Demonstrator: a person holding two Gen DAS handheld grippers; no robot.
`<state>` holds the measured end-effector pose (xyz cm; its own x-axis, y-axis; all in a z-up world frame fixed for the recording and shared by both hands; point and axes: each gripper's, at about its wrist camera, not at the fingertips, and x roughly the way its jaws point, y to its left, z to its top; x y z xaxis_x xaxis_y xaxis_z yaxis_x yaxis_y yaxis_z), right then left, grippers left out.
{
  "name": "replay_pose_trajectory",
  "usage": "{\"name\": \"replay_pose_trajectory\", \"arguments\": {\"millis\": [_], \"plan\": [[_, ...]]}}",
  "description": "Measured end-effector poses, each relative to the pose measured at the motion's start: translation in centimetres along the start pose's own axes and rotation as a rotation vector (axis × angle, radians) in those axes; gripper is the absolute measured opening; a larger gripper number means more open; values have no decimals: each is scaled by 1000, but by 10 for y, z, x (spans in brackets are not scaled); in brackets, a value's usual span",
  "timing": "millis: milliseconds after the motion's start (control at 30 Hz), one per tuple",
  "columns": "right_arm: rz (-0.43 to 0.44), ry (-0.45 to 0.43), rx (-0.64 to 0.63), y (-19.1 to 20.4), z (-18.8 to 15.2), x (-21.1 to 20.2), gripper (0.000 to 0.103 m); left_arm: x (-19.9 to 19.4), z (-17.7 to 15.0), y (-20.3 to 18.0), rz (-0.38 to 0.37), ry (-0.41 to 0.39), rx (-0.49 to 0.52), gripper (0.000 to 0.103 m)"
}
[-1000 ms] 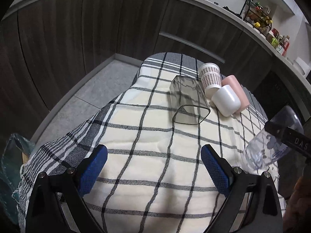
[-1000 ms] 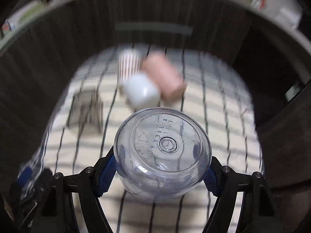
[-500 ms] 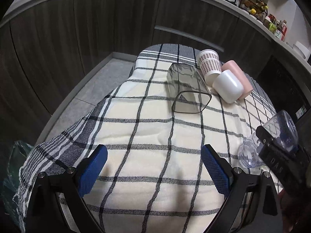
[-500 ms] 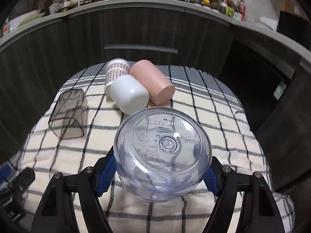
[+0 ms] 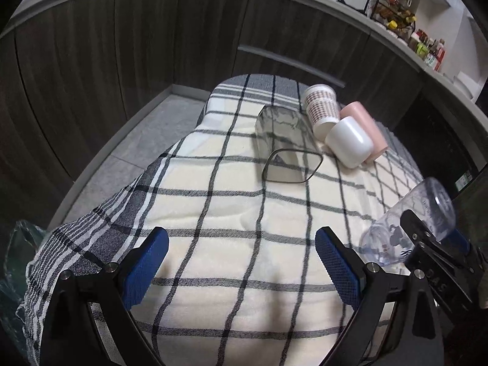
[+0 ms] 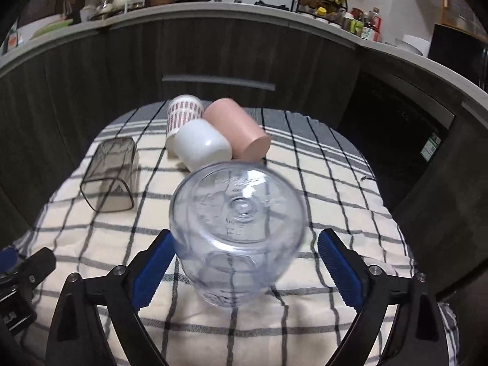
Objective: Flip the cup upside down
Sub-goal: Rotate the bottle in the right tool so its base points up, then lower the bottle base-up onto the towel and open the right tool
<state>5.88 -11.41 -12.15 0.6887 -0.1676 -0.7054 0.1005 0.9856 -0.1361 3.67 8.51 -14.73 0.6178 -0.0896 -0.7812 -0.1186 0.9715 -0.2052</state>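
A clear plastic cup (image 6: 238, 231) stands upside down, base up and slightly tilted, on the checked cloth (image 6: 320, 189). My right gripper (image 6: 245, 270) is open, with its blue pads apart on either side of the cup and a gap on the right. In the left wrist view the same cup (image 5: 408, 222) is at the right, beside the right gripper (image 5: 433, 253). My left gripper (image 5: 241, 262) is open and empty above the near part of the cloth (image 5: 213, 213).
Several other cups sit at the far end of the cloth: a smoky clear square cup (image 6: 109, 174) on its side, a patterned paper cup (image 6: 183, 116), a white cup (image 6: 202, 145) and a pink cup (image 6: 238, 131). Dark cabinets (image 6: 122, 76) stand behind.
My right gripper has opened and let go of the clear cup, which now rests base up on the cloth. The left gripper has stayed open and almost still.
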Motion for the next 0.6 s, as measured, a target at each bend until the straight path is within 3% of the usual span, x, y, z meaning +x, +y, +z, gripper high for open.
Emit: {"name": "replay_pose_trajectory", "arguments": {"millis": [267,600], "plan": [[47,-83,73,-29,-1,-48,97,-26,-4,-12,-39,-99,34,101],[57,-256,35,-43,-15,-106,100,-71,-17,-41,-32,-312,129,102]]}}
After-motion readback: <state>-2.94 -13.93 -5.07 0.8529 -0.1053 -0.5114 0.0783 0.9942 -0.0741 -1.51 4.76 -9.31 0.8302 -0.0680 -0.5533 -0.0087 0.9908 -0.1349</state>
